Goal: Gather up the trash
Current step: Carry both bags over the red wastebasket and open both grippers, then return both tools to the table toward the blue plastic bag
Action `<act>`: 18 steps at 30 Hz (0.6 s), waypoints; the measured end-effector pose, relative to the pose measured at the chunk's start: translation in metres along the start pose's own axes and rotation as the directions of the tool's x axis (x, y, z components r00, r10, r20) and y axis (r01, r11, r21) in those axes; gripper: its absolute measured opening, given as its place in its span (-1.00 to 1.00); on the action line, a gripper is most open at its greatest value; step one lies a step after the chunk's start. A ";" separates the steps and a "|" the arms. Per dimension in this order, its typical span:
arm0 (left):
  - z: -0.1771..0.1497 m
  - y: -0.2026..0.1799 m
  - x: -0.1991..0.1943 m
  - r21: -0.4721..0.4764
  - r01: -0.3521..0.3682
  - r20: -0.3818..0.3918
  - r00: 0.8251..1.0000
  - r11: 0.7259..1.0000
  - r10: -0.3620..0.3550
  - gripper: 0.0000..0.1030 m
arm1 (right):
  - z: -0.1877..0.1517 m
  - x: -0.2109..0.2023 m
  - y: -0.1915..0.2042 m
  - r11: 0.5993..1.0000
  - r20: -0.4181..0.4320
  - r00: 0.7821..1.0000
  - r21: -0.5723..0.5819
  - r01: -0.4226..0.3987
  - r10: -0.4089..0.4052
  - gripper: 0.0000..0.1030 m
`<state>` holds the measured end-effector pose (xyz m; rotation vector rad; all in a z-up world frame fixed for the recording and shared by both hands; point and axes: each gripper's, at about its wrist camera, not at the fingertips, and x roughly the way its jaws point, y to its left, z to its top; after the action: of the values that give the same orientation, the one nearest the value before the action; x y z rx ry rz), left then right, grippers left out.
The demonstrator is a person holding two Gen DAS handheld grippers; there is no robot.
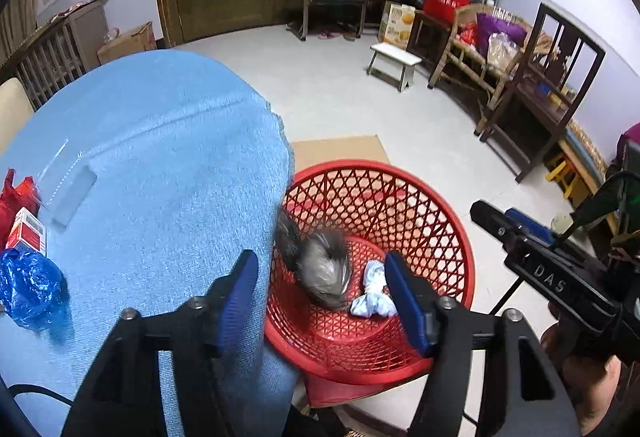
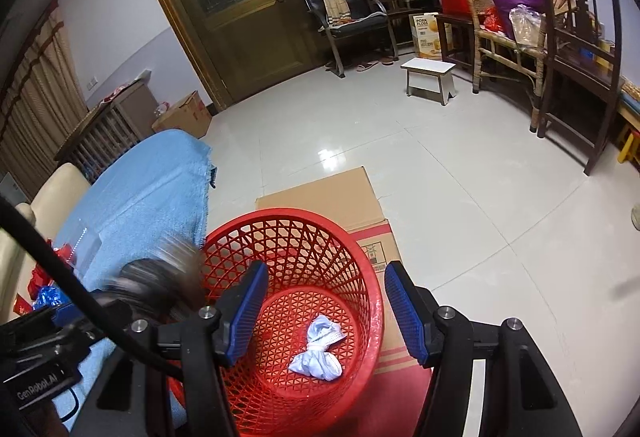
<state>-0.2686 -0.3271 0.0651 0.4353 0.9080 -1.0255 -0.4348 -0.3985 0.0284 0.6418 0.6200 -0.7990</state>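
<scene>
A red mesh basket [image 1: 400,205] stands on cardboard beside a table with a blue cloth [image 1: 160,157]. A crumpled white-blue mask [image 1: 372,297] lies in the basket; it also shows in the right wrist view [image 2: 320,351]. A blurred grey-black wad [image 1: 320,269] is in mid-air over the basket's left side, below my left gripper [image 1: 320,297], which is open and empty. My right gripper [image 2: 326,313] is open and empty above the basket [image 2: 288,237]. On the cloth at the left lie a blue plastic bag [image 1: 28,285], a small red-white box [image 1: 28,231] and a red bag [image 1: 16,193].
A clear plastic strip [image 1: 74,197] lies on the cloth. Flat cardboard [image 2: 328,193] lies on the tiled floor under the basket. A white stool [image 2: 428,77], chairs, boxes and a wooden door stand at the far side. A cream chair [image 2: 40,197] is left of the table.
</scene>
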 end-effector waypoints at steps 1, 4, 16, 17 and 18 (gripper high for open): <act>0.000 0.002 -0.002 -0.002 0.007 0.003 1.000 1.000 -0.007 0.30 | 0.000 0.000 0.001 1.000 -0.001 1.000 -0.002 -0.002 0.002 0.25; -0.001 0.008 -0.011 -0.004 -0.004 0.020 1.000 1.000 0.004 0.30 | -0.001 -0.001 0.005 1.000 -0.002 1.000 -0.009 -0.003 0.003 0.25; -0.030 0.079 -0.060 -0.151 -0.080 0.092 0.991 0.985 0.095 0.32 | -0.006 -0.005 0.034 0.997 -0.010 0.999 -0.066 -0.037 0.036 0.27; -0.034 0.084 -0.064 -0.162 -0.091 0.100 0.989 0.983 0.108 0.32 | -0.007 -0.005 0.038 0.996 -0.012 0.999 -0.074 -0.041 0.041 0.27; -0.039 0.093 -0.071 -0.178 -0.110 0.110 0.985 0.978 0.131 0.32 | -0.007 -0.006 0.045 0.995 -0.015 0.999 -0.087 -0.049 0.048 0.27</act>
<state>-0.2197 -0.2174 0.0921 0.2771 0.8427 -0.8460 -0.4042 -0.3663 0.0407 0.5801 0.6454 -0.7192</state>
